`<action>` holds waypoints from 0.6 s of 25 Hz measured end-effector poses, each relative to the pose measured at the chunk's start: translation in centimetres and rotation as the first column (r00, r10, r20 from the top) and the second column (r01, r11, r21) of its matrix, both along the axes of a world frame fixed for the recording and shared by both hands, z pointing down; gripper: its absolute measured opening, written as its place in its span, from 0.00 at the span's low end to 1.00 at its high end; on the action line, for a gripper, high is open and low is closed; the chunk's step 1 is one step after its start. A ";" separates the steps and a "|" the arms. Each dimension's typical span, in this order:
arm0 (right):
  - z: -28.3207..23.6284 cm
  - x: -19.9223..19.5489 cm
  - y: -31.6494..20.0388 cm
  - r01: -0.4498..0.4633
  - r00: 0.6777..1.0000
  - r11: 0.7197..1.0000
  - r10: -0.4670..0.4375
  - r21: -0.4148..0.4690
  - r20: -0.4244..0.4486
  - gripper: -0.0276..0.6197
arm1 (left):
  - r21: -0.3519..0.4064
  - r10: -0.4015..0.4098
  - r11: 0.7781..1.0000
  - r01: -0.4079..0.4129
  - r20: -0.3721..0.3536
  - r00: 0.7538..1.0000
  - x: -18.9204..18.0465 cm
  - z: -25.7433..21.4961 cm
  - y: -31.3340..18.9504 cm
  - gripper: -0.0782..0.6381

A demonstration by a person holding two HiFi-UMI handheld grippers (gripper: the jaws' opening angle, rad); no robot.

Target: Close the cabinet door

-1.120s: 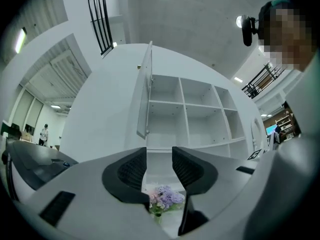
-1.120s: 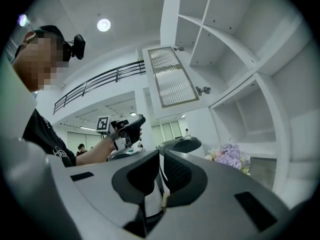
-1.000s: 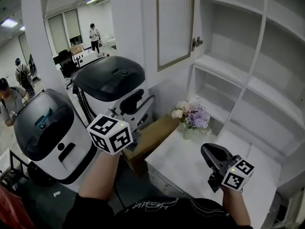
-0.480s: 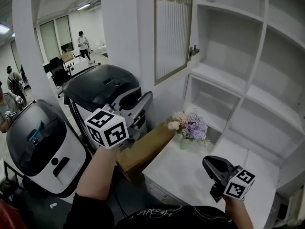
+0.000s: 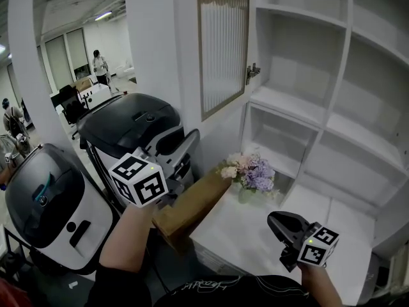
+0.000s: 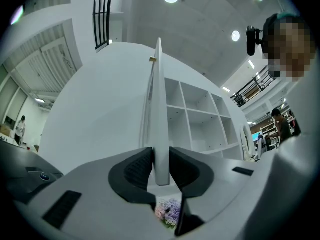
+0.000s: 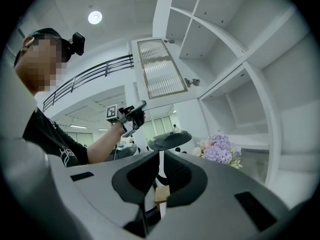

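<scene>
Upper centre of the head view, the white cabinet door with ribbed glass [image 5: 220, 43] stands open. The left tongs [image 6: 161, 166], just closing, pinch its lower corner. That shallow pinch could slip mid-swing; the right tongs [image 7: 161, 171] are narrow and empty.

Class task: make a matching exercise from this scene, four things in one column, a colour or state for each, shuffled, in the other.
1. cabinet door
2. flowers
3. box
4. left tongs

A. brown
B. clamped on a white edge
C. purple and cream
D. swung open

Pairs: 1-D, 2-C, 3-A, 4-B.
The left tongs have just been closing, with the cabinet door's edge between them.
</scene>
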State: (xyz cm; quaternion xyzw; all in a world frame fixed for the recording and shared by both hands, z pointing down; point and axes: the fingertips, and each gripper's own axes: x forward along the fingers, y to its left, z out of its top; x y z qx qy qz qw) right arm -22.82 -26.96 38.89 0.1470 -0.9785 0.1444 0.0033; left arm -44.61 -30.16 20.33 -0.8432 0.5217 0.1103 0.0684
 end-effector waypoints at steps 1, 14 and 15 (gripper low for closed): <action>0.1 -0.1 0.0 -0.001 1.000 1.000 0.001 -0.004 0.002 0.13 | -0.002 0.001 1.000 -0.001 0.000 1.000 0.1 0.0 0.0 0.24; 0.9 3.9 -0.2 -0.088 0.996 0.996 0.089 -0.034 0.002 0.13 | 0.015 0.067 0.998 -0.068 0.037 0.997 4.9 0.0 1.3 0.29; 0.9 4.5 -0.2 -0.101 0.995 0.994 0.101 -0.034 0.004 0.13 | 0.016 0.069 0.997 -0.070 0.043 0.997 5.6 0.0 1.3 0.30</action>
